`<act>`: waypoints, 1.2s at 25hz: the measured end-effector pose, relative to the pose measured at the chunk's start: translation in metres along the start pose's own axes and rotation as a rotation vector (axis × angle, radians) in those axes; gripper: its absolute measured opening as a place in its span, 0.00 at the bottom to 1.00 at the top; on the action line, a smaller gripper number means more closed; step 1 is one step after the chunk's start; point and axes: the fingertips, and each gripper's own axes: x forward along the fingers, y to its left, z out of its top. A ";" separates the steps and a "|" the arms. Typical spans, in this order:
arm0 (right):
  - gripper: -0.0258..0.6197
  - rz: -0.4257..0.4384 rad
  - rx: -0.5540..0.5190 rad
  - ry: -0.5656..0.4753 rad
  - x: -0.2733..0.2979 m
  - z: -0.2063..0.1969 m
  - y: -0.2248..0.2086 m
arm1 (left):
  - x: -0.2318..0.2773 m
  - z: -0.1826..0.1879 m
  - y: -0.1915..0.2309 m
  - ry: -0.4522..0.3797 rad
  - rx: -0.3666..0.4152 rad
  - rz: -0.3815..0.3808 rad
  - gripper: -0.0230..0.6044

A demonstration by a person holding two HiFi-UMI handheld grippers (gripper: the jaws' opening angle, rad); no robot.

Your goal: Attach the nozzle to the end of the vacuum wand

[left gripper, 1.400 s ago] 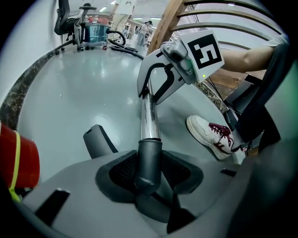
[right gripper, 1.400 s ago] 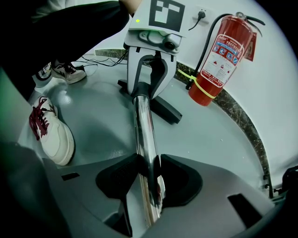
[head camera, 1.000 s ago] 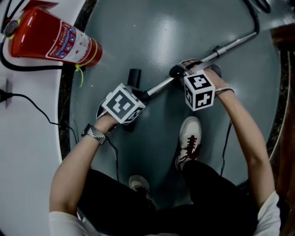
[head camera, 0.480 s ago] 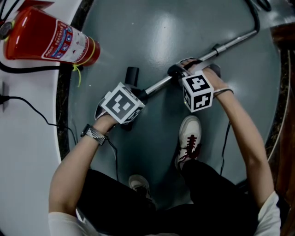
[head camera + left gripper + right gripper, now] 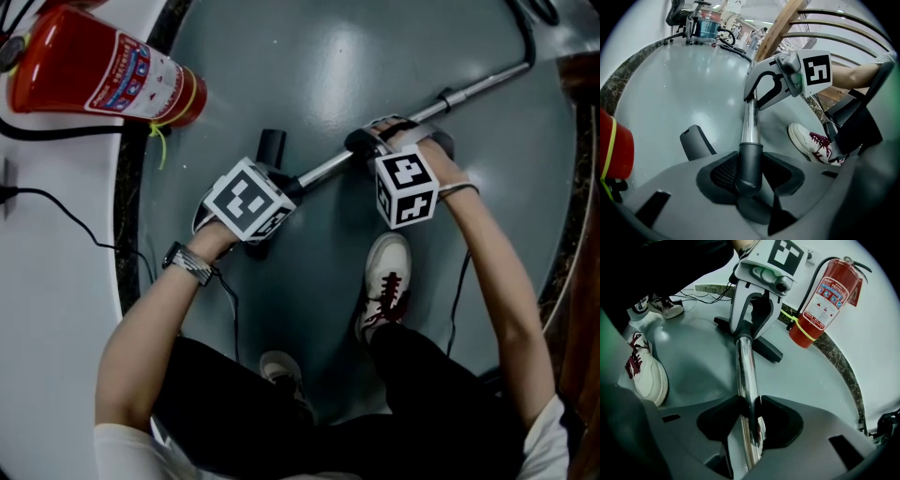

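Glossy grey floor (image 5: 375, 56), red fire extinguisher (image 5: 94, 70) at white wall (image 5: 876, 348); left tool (image 5: 750, 174) grips dark plastic sleeve (image 5: 750, 159), right tool (image 5: 751, 422) chrome wand tube (image 5: 744, 366).

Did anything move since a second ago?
Nothing visibly moved. The left gripper still clamps the nozzle's dark neck. The right gripper still clamps the chrome wand. The fire extinguisher lies where it was.
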 end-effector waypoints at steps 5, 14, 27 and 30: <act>0.28 -0.009 -0.009 -0.002 0.000 0.002 -0.002 | -0.003 0.000 0.002 -0.003 -0.035 -0.009 0.30; 0.28 -0.014 -0.016 0.008 0.003 0.000 0.001 | 0.001 0.001 0.003 -0.010 -0.106 -0.016 0.30; 0.28 -0.041 -0.003 0.012 0.005 0.000 0.001 | 0.002 0.004 0.006 -0.056 -0.210 -0.040 0.30; 0.28 -0.043 -0.003 0.015 0.005 -0.002 0.002 | 0.002 0.006 0.005 -0.051 -0.179 -0.030 0.30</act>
